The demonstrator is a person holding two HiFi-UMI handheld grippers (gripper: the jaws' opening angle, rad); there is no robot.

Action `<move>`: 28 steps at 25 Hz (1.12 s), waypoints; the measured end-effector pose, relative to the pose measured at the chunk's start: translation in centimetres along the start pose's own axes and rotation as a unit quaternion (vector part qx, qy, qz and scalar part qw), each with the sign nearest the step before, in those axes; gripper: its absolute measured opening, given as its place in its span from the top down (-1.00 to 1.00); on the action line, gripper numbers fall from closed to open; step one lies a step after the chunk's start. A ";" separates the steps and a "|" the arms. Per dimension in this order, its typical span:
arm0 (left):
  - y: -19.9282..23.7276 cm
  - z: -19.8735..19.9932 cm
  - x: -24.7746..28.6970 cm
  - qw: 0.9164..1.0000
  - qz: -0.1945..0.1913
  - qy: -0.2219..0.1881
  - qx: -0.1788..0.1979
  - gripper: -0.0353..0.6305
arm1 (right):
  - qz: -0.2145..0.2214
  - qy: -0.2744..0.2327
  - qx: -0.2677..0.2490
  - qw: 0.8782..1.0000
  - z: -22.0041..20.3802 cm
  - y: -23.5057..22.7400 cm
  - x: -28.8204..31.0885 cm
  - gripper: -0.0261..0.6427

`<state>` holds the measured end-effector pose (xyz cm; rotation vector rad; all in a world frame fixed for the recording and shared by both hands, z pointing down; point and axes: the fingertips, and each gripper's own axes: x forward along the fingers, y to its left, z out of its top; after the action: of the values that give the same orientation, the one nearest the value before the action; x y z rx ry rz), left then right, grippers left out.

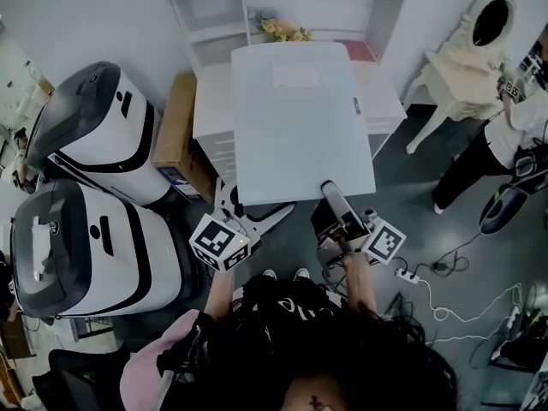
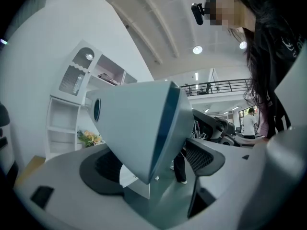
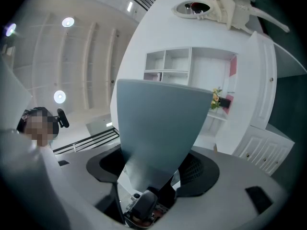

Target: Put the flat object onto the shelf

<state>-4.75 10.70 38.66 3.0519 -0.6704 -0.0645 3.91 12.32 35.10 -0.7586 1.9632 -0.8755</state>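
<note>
The flat object [image 1: 295,118] is a large, thick, pale grey-blue board. It is held level in front of the white shelf unit [image 1: 214,15] and covers most of the cabinet top below the shelves. My left gripper [image 1: 248,214] is at the board's near left corner, and my right gripper [image 1: 332,197] grips the near edge further right. In the left gripper view the board's corner [image 2: 134,123] sits slanted between the wide-set jaws. In the right gripper view the board [image 3: 158,123] fills the gap between the pads, with the shelf unit [image 3: 211,66] behind it.
Two big white-and-black machines [image 1: 94,135] [image 1: 77,251] stand at the left, with a cardboard box [image 1: 175,127] against the cabinet. Flowers [image 1: 287,31] and a pink item [image 1: 360,51] sit on the shelf. A white chair [image 1: 471,50], a person [image 1: 505,144] and floor cables [image 1: 407,274] are at the right.
</note>
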 end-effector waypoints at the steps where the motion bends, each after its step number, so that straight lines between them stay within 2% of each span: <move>1: 0.0 0.0 0.3 1.000 0.000 0.001 0.002 -0.33 | 0.000 0.000 0.002 1.000 0.3 -0.1 -0.1 -0.02; 18: -0.6 -0.2 5.8 1.000 0.010 0.004 0.017 -0.33 | 0.010 0.013 0.007 1.000 5.3 -2.3 -1.2 -0.02; 28: 0.1 -0.1 7.5 1.000 0.016 0.007 0.026 -0.33 | 0.010 0.020 0.022 1.000 6.6 -3.6 -0.7 -0.02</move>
<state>2.00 7.45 38.52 3.0865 -0.7300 -0.0261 10.62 8.83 35.56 -0.7003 1.9754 -0.9261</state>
